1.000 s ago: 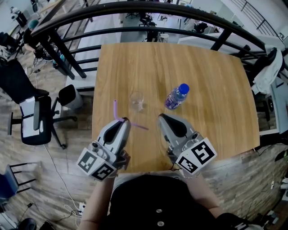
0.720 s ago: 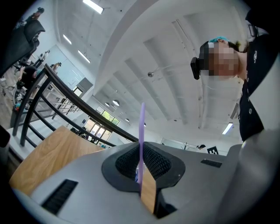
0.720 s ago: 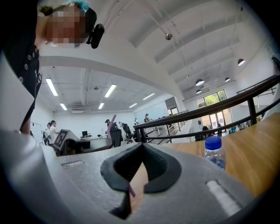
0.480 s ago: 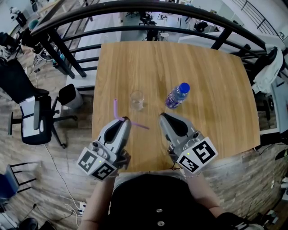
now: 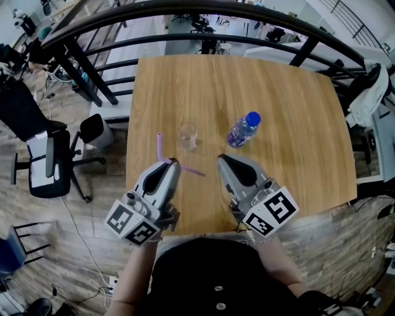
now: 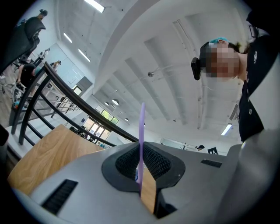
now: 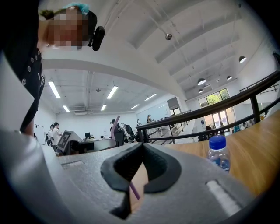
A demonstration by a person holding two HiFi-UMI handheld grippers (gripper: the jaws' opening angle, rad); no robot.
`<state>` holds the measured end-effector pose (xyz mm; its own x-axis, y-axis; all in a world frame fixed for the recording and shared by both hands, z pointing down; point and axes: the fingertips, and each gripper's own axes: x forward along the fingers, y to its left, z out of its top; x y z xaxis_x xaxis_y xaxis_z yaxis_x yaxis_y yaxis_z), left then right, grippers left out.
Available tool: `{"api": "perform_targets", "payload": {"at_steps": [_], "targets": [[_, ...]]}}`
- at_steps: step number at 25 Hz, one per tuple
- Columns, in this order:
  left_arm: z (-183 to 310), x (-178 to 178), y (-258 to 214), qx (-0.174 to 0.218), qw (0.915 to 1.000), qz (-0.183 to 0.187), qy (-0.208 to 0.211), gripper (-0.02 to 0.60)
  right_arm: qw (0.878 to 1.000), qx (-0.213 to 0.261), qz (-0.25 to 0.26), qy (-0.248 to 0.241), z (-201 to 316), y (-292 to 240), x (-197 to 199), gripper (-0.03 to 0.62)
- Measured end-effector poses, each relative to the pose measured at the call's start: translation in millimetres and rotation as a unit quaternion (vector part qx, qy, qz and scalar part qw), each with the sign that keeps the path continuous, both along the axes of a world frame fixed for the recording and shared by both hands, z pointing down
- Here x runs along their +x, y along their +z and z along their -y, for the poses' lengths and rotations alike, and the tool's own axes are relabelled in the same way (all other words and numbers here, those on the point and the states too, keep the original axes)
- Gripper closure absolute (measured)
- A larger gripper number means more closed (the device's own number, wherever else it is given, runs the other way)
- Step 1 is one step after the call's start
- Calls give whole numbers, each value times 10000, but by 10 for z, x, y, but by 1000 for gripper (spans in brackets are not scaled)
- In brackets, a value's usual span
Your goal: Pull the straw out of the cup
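My left gripper (image 5: pixel 172 162) is shut on a purple bendy straw (image 5: pixel 159 145). The straw's long part sticks up past the jaws, and its short end (image 5: pixel 192 172) points right over the table. In the left gripper view the straw (image 6: pixel 141 124) stands upright between the closed pads (image 6: pixel 154 164). A small clear cup (image 5: pixel 187 137) stands on the wooden table (image 5: pixel 290 111), just beyond the left gripper, with no straw in it. My right gripper (image 5: pixel 220 160) hovers near the table's front edge, shut and holding nothing; through its jaws I glimpse the straw's end (image 7: pixel 134 190).
A blue-capped water bottle (image 5: pixel 242 131) lies right of the cup and shows in the right gripper view as the bottle (image 7: pixel 217 153). A black railing (image 5: pixel 185 9) curves past the table's far edge. An office chair (image 5: pixel 46 157) stands on the floor to the left.
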<state>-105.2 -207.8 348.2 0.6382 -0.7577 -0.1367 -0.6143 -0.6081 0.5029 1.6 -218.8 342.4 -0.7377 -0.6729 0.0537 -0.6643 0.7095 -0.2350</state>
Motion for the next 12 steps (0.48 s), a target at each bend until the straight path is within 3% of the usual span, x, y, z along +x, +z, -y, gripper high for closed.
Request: {"api": "perform_targets", "payload": {"at_steps": [12], "targets": [[19, 42, 23, -64, 9999, 17, 96, 545, 9998, -53, -82, -147, -34, 40, -49, 595]]}}
